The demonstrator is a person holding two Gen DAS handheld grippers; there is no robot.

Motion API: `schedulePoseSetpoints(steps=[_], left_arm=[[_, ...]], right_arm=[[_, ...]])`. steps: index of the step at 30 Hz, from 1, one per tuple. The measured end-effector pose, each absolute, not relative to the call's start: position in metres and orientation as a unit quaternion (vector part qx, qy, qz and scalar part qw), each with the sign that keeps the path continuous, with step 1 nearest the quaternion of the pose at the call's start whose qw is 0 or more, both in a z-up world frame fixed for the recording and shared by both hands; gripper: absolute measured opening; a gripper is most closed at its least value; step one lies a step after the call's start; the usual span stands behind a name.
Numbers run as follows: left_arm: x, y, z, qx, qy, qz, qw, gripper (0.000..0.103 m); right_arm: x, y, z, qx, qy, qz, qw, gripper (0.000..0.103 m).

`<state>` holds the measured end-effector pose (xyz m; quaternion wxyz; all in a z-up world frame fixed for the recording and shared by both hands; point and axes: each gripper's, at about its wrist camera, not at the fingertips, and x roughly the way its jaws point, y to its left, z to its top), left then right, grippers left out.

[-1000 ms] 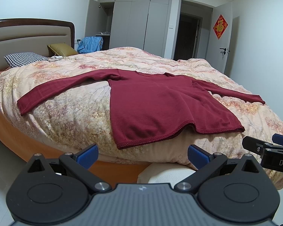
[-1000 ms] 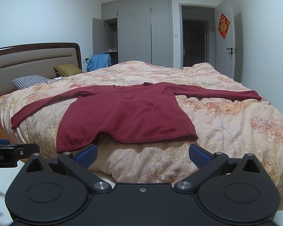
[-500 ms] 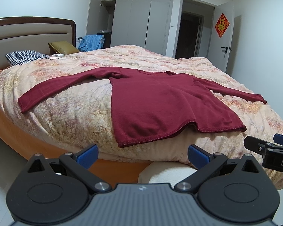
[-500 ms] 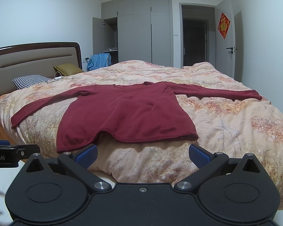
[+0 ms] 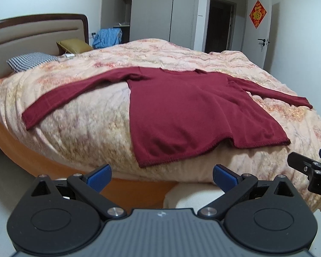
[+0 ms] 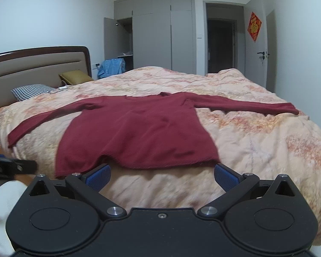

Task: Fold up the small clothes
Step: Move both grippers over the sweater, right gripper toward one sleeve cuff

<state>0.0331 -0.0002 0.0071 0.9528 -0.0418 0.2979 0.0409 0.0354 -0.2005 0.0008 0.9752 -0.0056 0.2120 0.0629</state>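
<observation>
A dark red long-sleeved sweater (image 5: 192, 111) (image 6: 139, 132) lies flat on the bed with both sleeves spread out, its hem near the bed's front edge. My left gripper (image 5: 161, 175) is open, held short of the bed's edge below the hem's left corner. My right gripper (image 6: 161, 174) is open too, just in front of the hem, with nothing between its blue pads. The right gripper's tip (image 5: 306, 167) shows at the right edge of the left wrist view, and the left gripper's tip (image 6: 12, 166) at the left edge of the right wrist view.
A floral peach duvet (image 5: 75, 128) (image 6: 267, 141) covers the bed, with an orange sheet (image 5: 42, 162) below it. A checked pillow (image 5: 30, 61) and an olive cushion (image 5: 73, 45) lie by the headboard. Grey wardrobe (image 6: 160, 38), open doorway and door stand behind.
Both grippers have moved forward and closer to the bed; the sweater's hem now sits nearer in both views. The sweater has not moved.
</observation>
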Motion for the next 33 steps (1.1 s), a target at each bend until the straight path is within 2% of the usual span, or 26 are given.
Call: schedulePoseSetpoints(steps=[11, 24, 33], left_arm=[[0.101, 0.003, 0.032, -0.019, 0.299, 0.061, 0.952, 0.103], [0.226, -0.005, 0.031, 0.006, 0.313, 0.069, 0.947, 0.103], [0.316, -0.017, 0.016, 0.012, 0.314, 0.06, 0.948, 0.103]], right_arm=[[0.104, -0.235, -0.003, 0.006, 0.21, 0.019, 0.977, 0.103], [0.218, -0.3, -0.009, 0.08, 0.2, -0.017, 0.976, 0.103], [0.295, -0.363, -0.016, 0.094, 0.225, -0.048, 0.969, 0.103]])
